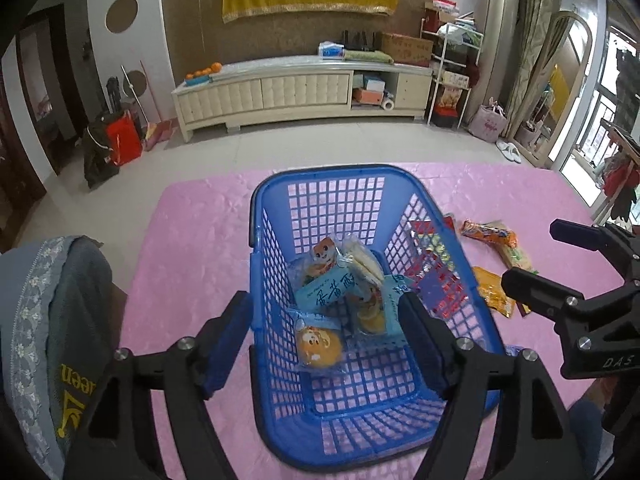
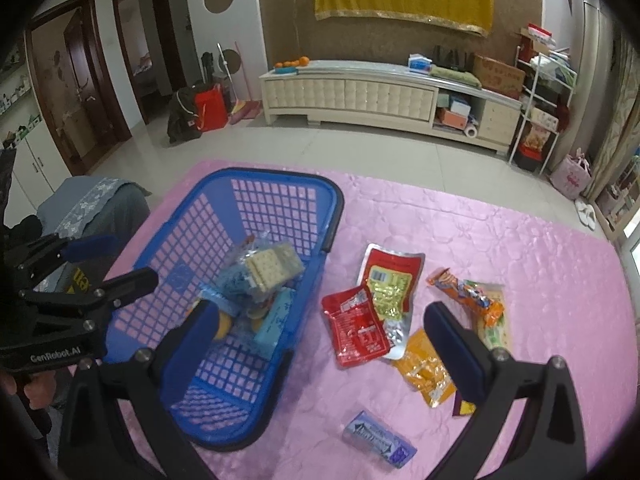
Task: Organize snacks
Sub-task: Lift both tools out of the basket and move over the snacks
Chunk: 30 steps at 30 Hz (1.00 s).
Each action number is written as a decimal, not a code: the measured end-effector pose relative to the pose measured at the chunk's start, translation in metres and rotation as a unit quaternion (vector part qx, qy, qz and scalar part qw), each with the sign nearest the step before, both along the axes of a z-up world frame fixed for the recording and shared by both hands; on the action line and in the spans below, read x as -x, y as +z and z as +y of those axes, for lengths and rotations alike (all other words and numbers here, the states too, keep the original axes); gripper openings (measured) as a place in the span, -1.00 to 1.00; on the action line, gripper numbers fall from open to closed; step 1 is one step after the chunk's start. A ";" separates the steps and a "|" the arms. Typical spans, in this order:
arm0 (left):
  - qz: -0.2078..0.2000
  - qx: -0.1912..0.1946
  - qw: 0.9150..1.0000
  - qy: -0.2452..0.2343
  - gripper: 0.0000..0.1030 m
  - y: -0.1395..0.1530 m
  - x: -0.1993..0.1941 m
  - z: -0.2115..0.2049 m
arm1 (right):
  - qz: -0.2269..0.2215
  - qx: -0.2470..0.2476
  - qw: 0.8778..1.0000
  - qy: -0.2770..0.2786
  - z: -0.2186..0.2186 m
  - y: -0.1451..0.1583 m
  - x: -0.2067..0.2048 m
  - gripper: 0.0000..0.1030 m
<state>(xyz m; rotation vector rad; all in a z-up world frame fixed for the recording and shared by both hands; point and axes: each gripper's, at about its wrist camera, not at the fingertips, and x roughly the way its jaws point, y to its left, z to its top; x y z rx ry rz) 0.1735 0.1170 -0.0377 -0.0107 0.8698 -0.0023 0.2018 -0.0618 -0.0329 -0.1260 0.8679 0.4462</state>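
Now, left claw: wide open, empty, over blue plastic lattice basket.
Right claw: open, empty, above pink tabletop.

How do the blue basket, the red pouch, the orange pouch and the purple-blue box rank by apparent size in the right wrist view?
1. blue basket, by far the largest.
2. red pouch.
3. orange pouch and purple-blue box: these look alike, the pouch is partly hidden and the box lies nearer the camera, so I won't rank them.

The right gripper is showing "DAS" on its body, and the left gripper is showing "GenRobot.AI". Between the left jaws, a light blue packet is carrying Chinese characters.
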 end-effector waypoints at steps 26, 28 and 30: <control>-0.110 -0.027 0.993 -0.036 0.61 0.098 0.134 -0.080 | -0.090 -0.020 0.996 -0.017 -0.060 0.090 0.134 1.00; -0.114 -0.026 0.992 -0.041 0.61 0.102 0.140 -0.087 | -0.090 -0.022 0.995 -0.019 -0.067 0.091 0.140 1.00; -0.118 -0.020 0.992 -0.045 0.61 0.104 0.145 -0.094 | -0.096 -0.021 0.995 -0.023 -0.075 0.091 0.147 1.00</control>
